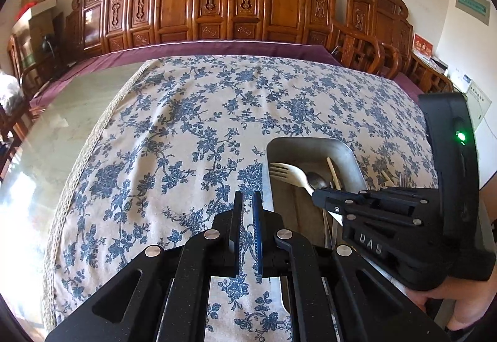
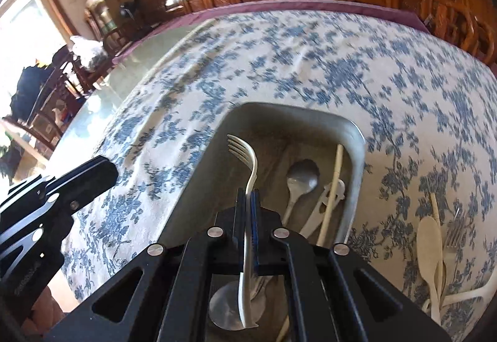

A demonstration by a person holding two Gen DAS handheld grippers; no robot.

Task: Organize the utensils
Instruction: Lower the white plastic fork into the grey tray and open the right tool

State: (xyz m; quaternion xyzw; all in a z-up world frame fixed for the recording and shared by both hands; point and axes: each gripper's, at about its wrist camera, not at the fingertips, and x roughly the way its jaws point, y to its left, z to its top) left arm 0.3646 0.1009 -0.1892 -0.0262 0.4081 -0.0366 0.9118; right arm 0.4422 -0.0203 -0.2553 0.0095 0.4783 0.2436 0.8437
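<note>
Right tongs [image 2: 248,196] pinch the cream fork [image 2: 250,168] over the metal tray [image 2: 357,137]; we lower it w/ tines far, then release. Left tongs [image 1: 248,202] closed, empty.

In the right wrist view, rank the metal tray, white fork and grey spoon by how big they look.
1. Metal tray
2. White fork, held in the right gripper; nearness to the camera inflates it
3. Grey spoon, lying in the tray
</note>
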